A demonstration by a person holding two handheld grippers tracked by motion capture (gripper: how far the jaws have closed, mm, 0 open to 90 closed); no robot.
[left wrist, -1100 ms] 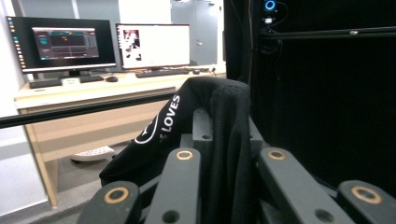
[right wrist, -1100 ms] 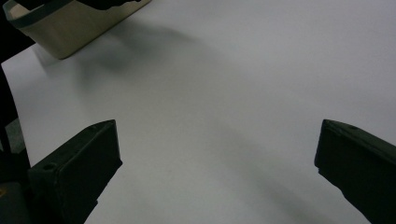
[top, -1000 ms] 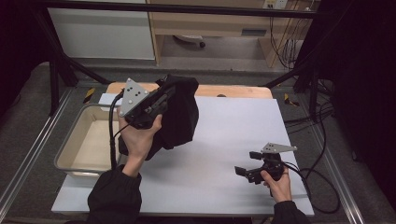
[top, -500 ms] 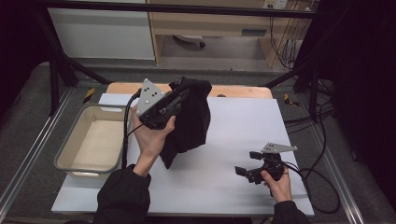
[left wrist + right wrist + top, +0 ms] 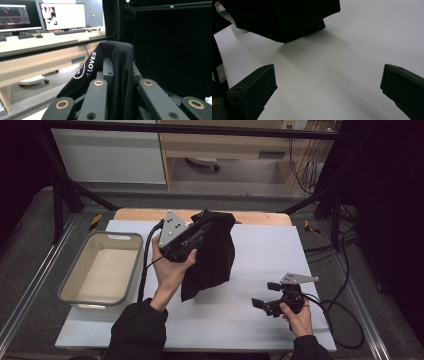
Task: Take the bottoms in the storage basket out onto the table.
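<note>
Above the table's middle, high view: left gripper (image 5: 202, 227), raised in the left hand (image 5: 170, 267), forearm rising steeply from the near edge, palm up, jaws aimed away and slightly right. Clamped on a black cloth (image 5: 212, 255), jaws nearly together; fabric draped down from the tips, lowest corner close to the white table (image 5: 260, 245). Left gripper view: cloth (image 5: 120, 75) pinched between the black jaws, white lettering on one fold.

Near right corner: right gripper (image 5: 260, 304), low over the table in the right hand (image 5: 297, 312), jaws pointing left toward the cloth, spread wide, nothing between.

Left of table: beige bin (image 5: 80, 270).
</note>
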